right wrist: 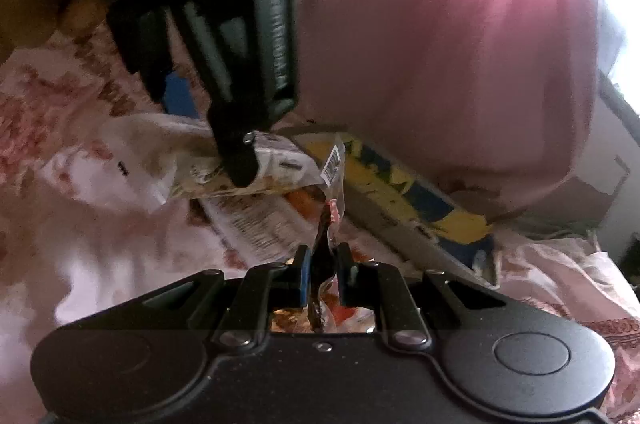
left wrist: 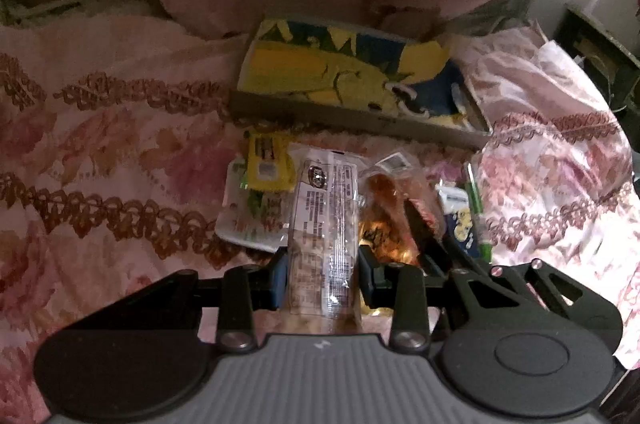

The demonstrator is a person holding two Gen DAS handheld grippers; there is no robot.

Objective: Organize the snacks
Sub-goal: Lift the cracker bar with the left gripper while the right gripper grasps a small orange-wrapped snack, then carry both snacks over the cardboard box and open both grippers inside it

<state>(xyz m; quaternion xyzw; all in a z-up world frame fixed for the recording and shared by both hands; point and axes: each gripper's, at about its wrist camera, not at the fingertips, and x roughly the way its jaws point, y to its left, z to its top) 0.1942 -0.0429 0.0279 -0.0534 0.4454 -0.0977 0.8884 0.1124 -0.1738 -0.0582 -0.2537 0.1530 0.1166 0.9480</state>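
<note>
Snacks lie heaped on a floral bedspread [left wrist: 120, 152] in front of a shallow box [left wrist: 352, 116] lined with yellow-and-blue print. The left tongs [left wrist: 322, 272] clench a clear-wrapped snack packet [left wrist: 324, 220], lifted above the heap. The right tongs [right wrist: 323, 274] are clenched on the edge of a thin orange snack bag [right wrist: 326, 232], close beside the left tool.

Snack pile [left wrist: 340, 200] before box [left wrist: 360, 112]
</note>
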